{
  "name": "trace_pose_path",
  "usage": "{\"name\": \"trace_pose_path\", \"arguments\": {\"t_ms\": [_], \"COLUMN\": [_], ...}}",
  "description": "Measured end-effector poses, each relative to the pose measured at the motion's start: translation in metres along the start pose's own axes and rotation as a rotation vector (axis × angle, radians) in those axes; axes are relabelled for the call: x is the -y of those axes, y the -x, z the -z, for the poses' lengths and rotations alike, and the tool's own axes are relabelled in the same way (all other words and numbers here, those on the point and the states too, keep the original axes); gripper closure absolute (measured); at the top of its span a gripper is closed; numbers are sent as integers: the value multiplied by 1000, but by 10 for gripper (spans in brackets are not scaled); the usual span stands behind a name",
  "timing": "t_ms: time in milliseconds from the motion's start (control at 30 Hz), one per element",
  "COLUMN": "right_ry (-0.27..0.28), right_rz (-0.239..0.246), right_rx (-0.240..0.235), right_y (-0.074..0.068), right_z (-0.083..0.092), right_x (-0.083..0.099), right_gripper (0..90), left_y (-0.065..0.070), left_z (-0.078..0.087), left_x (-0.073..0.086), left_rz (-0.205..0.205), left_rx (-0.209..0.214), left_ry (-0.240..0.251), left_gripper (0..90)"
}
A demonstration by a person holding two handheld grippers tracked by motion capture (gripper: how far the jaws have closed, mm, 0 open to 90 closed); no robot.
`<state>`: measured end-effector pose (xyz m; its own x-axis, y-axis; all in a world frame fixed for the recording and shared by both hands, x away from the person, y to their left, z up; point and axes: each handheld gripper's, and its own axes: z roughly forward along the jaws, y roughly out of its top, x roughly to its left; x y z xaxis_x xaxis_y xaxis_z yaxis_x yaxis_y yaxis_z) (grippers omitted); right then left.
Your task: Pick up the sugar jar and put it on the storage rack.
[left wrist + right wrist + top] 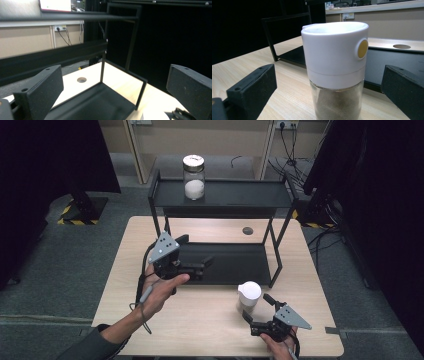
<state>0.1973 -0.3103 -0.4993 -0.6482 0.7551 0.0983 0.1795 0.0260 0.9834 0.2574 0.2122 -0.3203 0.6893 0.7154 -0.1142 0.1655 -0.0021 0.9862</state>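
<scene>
Your right tool (256,312) sits near the desk's (210,330) near edge with its jaws spread wide, and the white-capped shaker (248,296) stands upright on the desk just beyond them, near the lower shelf of the black rack (220,195). In the right gripper view the shaker (335,72) is centred between the two jaws, not yet touched. Judging from this, the step in hand is the grasp. Slide straight forward so the jaws pass either side of the glass body below the white cap, keeping them level, then close evenly; gripping the cap alone risks tipping it. Your left tool (192,267) hovers released over the rack's lower shelf, holding nothing. Keep it clear of the rack's posts. A lidded jar (193,177) rests on the top shelf, far left.
</scene>
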Motion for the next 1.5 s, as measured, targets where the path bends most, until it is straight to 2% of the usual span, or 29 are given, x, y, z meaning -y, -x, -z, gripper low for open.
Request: {"name": "trace_pose_path", "arguments": {"t_ms": [167, 367, 467, 967, 1333, 1500], "right_ry": [0, 2, 2, 3, 2, 2], "right_rz": [-2, -2, -2, 1, 2, 2], "right_rx": [0, 1, 0, -2, -2, -1], "right_y": [0, 0, 0, 0, 0, 0], "right_z": [0, 0, 0, 0, 0, 0], "right_x": [0, 0, 0, 0, 0, 0], "right_gripper": [6, 6, 6, 6, 6, 6], "left_y": [0, 1, 2, 3, -4, -7], "left_z": [0, 2, 3, 4, 10, 11], "left_x": [20, 44, 56, 96, 129, 139], "left_rz": [3, -10, -16, -9, 1, 9], "left_rx": [16, 26, 34, 64, 66, 69], "left_ry": [-4, 7, -3, -13, -16, -21], "left_gripper": [2, 2, 2, 2, 2, 2]}}
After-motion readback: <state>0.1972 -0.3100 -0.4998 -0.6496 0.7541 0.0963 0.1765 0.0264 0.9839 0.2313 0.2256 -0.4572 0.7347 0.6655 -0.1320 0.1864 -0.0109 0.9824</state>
